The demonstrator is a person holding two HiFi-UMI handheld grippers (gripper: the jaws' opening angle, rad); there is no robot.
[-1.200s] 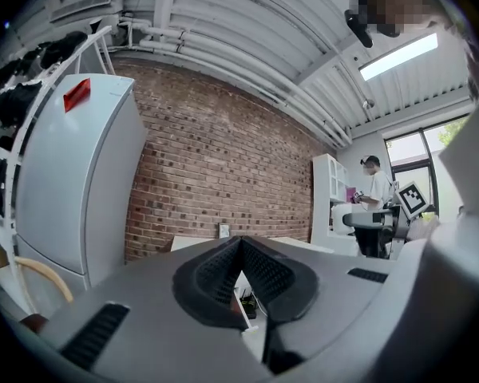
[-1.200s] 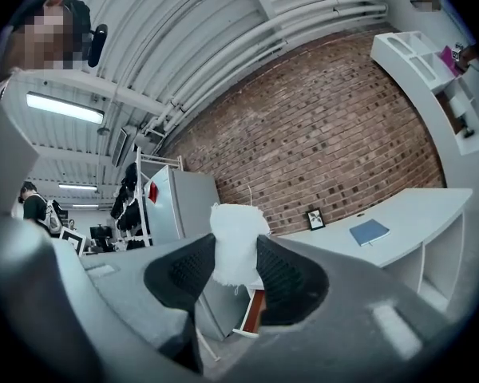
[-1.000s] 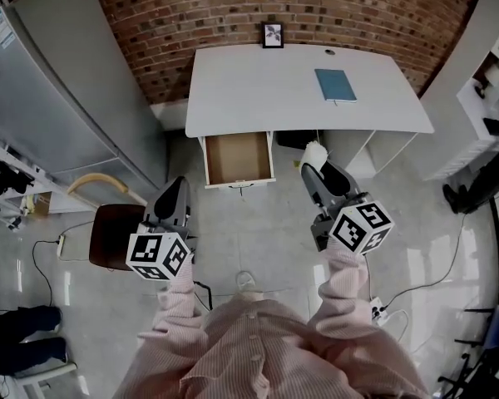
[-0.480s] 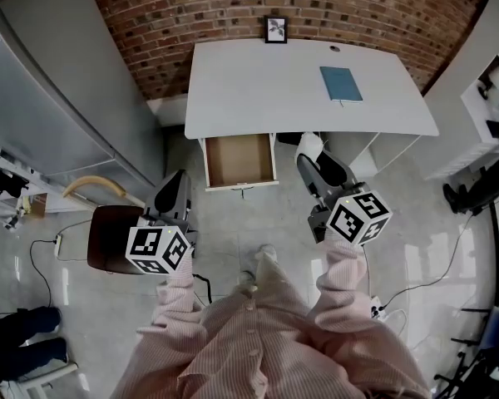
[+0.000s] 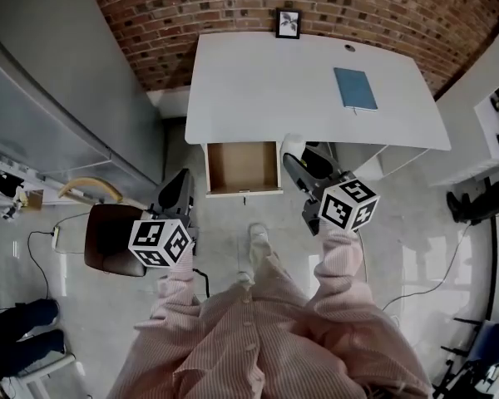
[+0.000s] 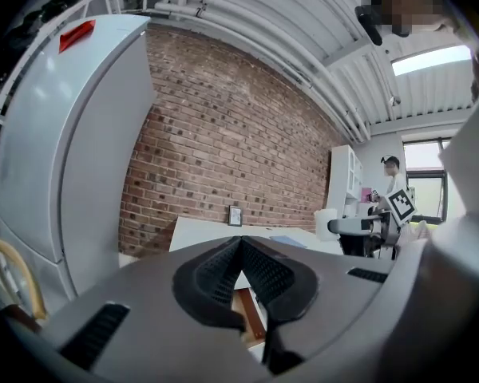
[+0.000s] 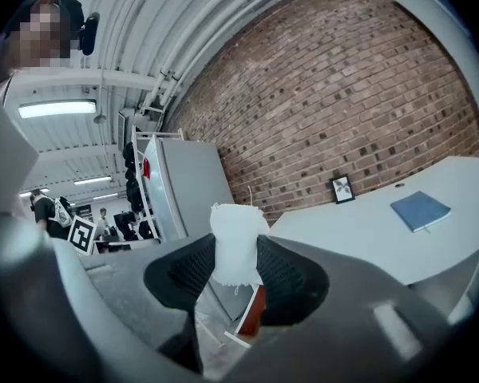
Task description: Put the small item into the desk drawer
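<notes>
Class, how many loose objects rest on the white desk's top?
2. A framed picture stands at the desk's back edge by the brick wall; a blue notebook lies toward the head view's right. The dark spot near the back looks like a cable hole. None seem hidden.

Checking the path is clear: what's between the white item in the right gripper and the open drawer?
Nothing: the head view shows the white item in the right gripper just beside the open drawer, no obstacle between.

1 desk, 1 drawer, 1 notebook, 1 picture and 1 white item.
</notes>
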